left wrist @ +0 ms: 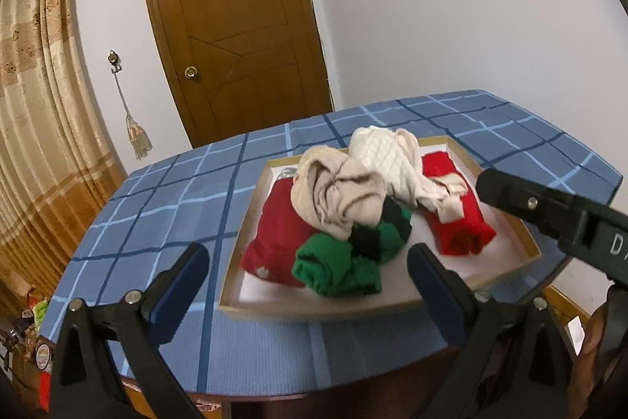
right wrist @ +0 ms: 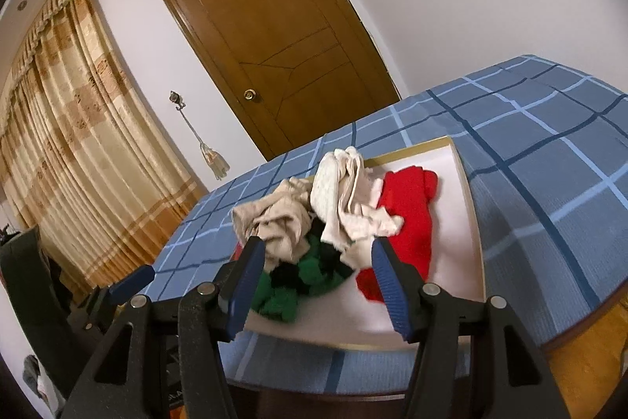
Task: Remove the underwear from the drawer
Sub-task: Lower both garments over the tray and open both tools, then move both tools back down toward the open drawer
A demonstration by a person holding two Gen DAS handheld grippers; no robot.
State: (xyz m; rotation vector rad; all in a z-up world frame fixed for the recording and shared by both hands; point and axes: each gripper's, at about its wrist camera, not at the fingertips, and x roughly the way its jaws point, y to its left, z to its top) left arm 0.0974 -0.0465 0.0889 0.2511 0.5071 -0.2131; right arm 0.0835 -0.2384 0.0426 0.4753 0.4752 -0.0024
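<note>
A shallow drawer [left wrist: 506,258] with a white floor lies on a blue checked tablecloth [left wrist: 157,207]. Underwear is heaped in it: two red pieces [left wrist: 280,222] [left wrist: 459,222], a green and black one [left wrist: 329,266], a beige one [left wrist: 337,195] and a white one [left wrist: 384,156]. My left gripper [left wrist: 308,258] hovers open before the drawer's near edge, holding nothing. My right gripper [right wrist: 317,250] is also open and empty, just short of the pile. In the right wrist view the drawer [right wrist: 459,222] holds the green piece [right wrist: 298,285], the beige piece [right wrist: 278,222], the white piece [right wrist: 333,191] and a red piece [right wrist: 408,218].
The right gripper's arm [left wrist: 549,214] reaches in over the drawer's right side. A hand [left wrist: 592,340] shows at the lower right. Behind the table are a wooden door [left wrist: 235,26], a white wall and a beige curtain [left wrist: 35,105]. The table's near edge runs just under both grippers.
</note>
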